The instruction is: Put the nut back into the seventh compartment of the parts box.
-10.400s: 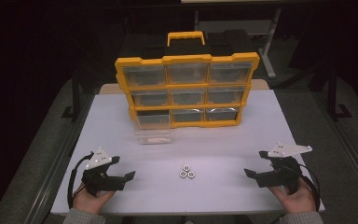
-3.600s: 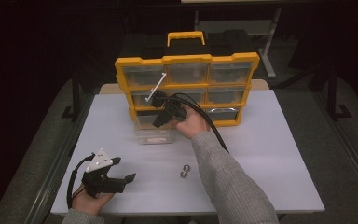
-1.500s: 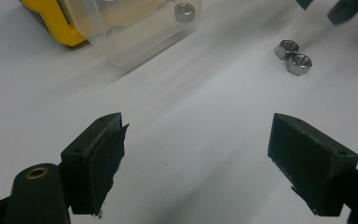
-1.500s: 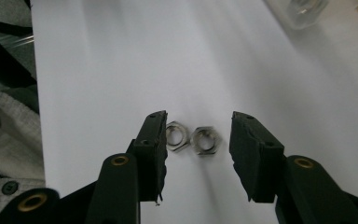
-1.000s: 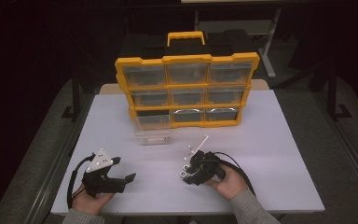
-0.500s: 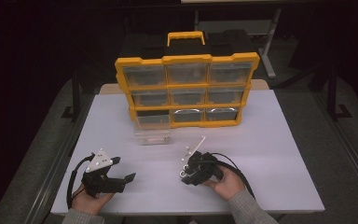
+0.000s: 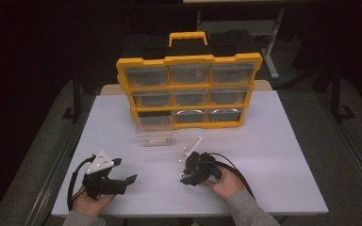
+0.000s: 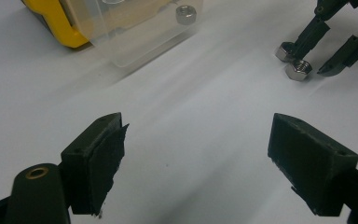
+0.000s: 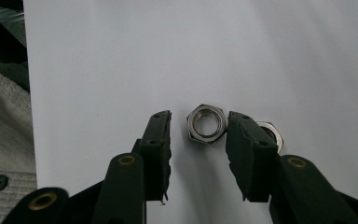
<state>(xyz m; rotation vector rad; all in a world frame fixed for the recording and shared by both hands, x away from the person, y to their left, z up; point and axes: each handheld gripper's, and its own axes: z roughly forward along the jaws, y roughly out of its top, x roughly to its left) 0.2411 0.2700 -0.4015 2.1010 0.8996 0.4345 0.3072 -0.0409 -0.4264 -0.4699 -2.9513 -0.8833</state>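
Nuts are the business at hand: one hex nut (image 9: 207, 124) lies flat on the white table (image 7: 273, 141) between the jaws of the right gripper (image 9: 198, 140), which stand apart on either side of it, one close by its rim, the other a little off. A second nut (image 9: 271, 133) sits just behind the far jaw, partly hidden by it. From the high view, the right gripper (image 7: 185, 178) points down at the table near the middle of the front edge, held in the person's right hand (image 7: 224, 181). The left gripper (image 7: 122, 184) rests low near the front left corner, its jaws spread wide with nothing between them. Toward the back edge stands a yellow drawer cabinet (image 7: 188, 92); one clear drawer (image 7: 154, 137) lies out on the table just in front of its lower left slot, and the left gripper view shows a nut inside (image 8: 185, 14).
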